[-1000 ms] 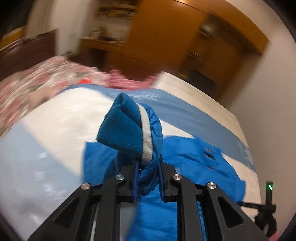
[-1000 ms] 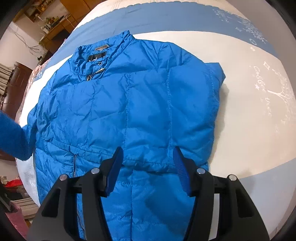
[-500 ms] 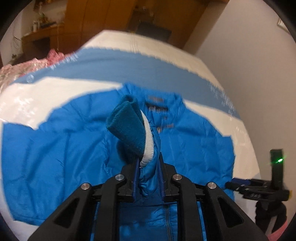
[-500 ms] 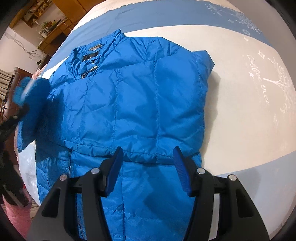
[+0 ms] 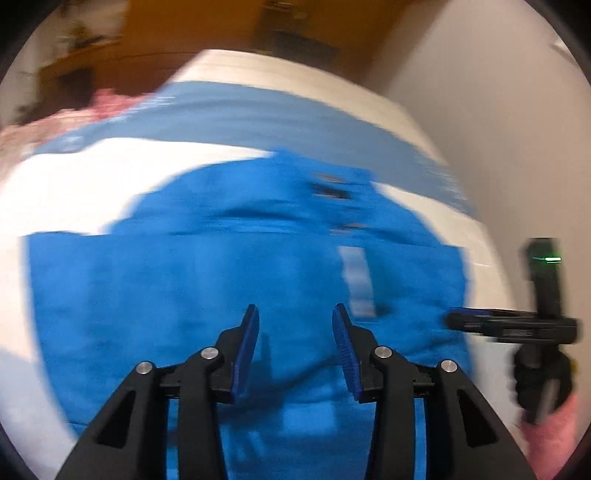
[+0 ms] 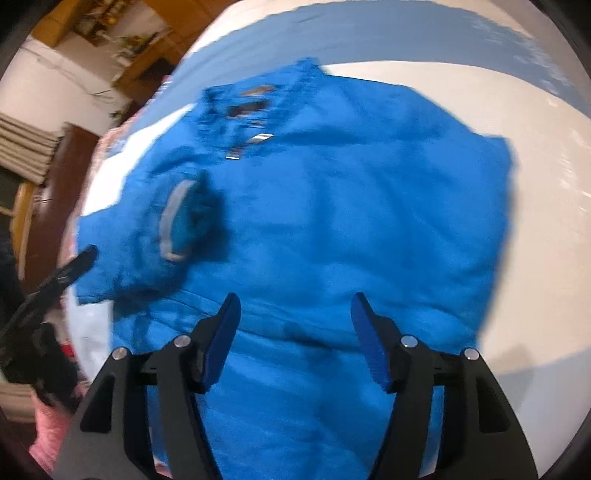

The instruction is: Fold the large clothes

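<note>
Nearest the lens on the left wrist view, the left gripper (image 5: 295, 314) is hanging over the jacket's front, its jaws having just been opening, now parted with nothing between them; the sleeve is released. Nearest the lens on the right wrist view, the right gripper (image 6: 293, 302) is hovering over the lower body of the garment, its jaws also having just been widening, standing apart and empty.

Beneath both, the blue jacket (image 6: 351, 206) is lying spread, front up, on the bed (image 6: 535, 184), collar pointing away from the grippers. One sleeve is lying folded across the chest, its cuff (image 6: 181, 221), with a pale band at its edge, resting on the body panel; the blur is making it hard to say how flat it is lying.

Farther off, the bed cover is showing white and pale blue bands. Beyond it, wooden furniture (image 5: 207, 33) is standing against the wall, heavily blurred.
</note>
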Demonstrator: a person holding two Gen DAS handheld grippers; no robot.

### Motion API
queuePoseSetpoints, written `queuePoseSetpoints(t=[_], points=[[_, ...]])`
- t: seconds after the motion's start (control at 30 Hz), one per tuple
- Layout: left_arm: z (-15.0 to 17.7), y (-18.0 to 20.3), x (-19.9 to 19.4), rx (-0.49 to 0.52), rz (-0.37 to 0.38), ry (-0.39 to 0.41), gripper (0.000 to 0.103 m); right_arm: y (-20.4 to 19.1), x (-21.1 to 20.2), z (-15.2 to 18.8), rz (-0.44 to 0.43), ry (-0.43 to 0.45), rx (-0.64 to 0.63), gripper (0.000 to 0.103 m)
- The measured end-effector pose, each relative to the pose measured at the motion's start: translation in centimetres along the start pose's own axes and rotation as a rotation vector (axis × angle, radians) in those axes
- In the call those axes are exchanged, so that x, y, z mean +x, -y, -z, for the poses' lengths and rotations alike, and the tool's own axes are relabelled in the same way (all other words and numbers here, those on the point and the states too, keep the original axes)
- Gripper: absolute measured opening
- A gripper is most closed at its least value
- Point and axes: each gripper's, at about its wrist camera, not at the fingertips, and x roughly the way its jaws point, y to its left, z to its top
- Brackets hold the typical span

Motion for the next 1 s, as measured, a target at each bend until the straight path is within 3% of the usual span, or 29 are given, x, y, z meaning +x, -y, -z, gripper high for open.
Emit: queuePoseSetpoints(t=[0.07,0.23,0.4,0.43,0.5,0.57,0.77,1.0], points=[[0.0,-1.9,0.2,-0.040,-0.054,-0.016,0.041,-1.5,1.3,-1.3,-0.031,-0.026,-0.018,0.066],[0.6,-3.3,2.0,-0.072,-0.049,-0.050,0.041,-4.5,4.8,-3.6,-0.087,-0.102,-0.051,0.070],[0.9,-3.9,3.1,-0.085,-0.037,-0.067,0.041,-6.5,7.6,-5.0,-0.063,-0.140,-0.080,0.071],[0.9,-3.9,3.3,-0.089,-0.038,-0.068,0.041,-6.8,7.8,-5.2,-0.059,-0.138,-0.089,0.067],[0.8,-3.9,3.5,-0.092,-0.035,-0.070,0.041,-7.4,8.1,-5.6,-0.073,-0.140,-0.108,0.050],[0.7,-3.9,3.6,-0.091,-0.035,-0.071,0.041,-7.6,8.2,-5.6,-0.106,-0.149,-0.105,0.021],[0.0,-3.4,2.6,-0.088,-0.033,-0.050,0.041,-7.0,5.8,-5.1,-0.082,-0.076,-0.126,0.015],[-1.1,-0.8,1.1,-0.015,-0.011,0.003,0.041,-0.4,-0.2,-4.3,0.019,0.030,-0.027,0.015]])
